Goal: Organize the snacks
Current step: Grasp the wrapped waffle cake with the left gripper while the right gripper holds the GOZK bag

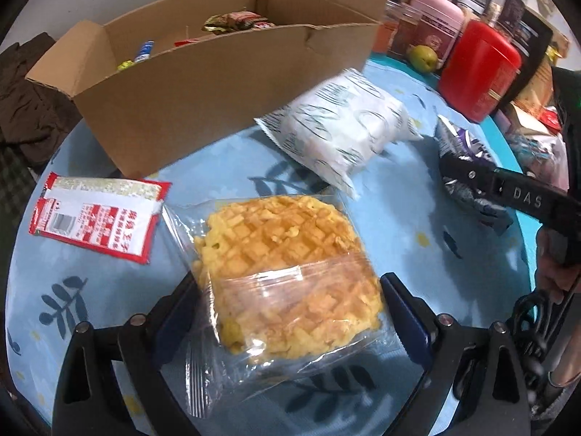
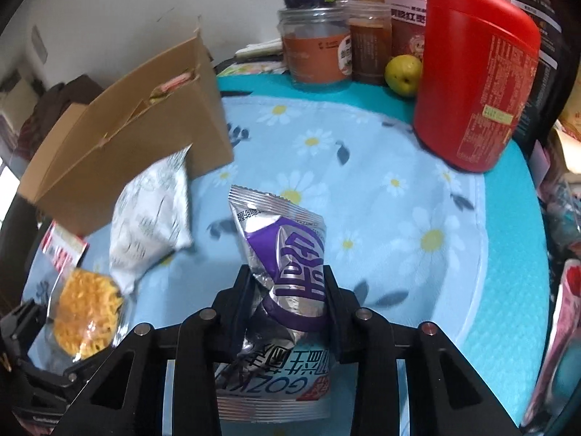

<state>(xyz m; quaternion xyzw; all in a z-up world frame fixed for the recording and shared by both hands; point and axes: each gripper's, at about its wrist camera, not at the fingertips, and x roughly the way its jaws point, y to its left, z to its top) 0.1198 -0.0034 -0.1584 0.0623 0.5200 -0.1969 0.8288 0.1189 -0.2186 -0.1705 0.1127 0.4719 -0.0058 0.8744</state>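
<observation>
- My left gripper (image 1: 290, 312) stands wide open around the clear-bagged yellow pastry (image 1: 287, 276); whether its pads touch the wrap I cannot tell.
- Beyond its fingers, the cardboard box (image 1: 203, 98) hides most of its snacks.
- My right gripper (image 2: 288, 309) is clamped on the silver-purple packet (image 2: 290, 254), whose lower end is cut off between the fingers.

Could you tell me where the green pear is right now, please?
The green pear sits at the table's far edge, between the orange-labelled jars and the red canister.
</observation>
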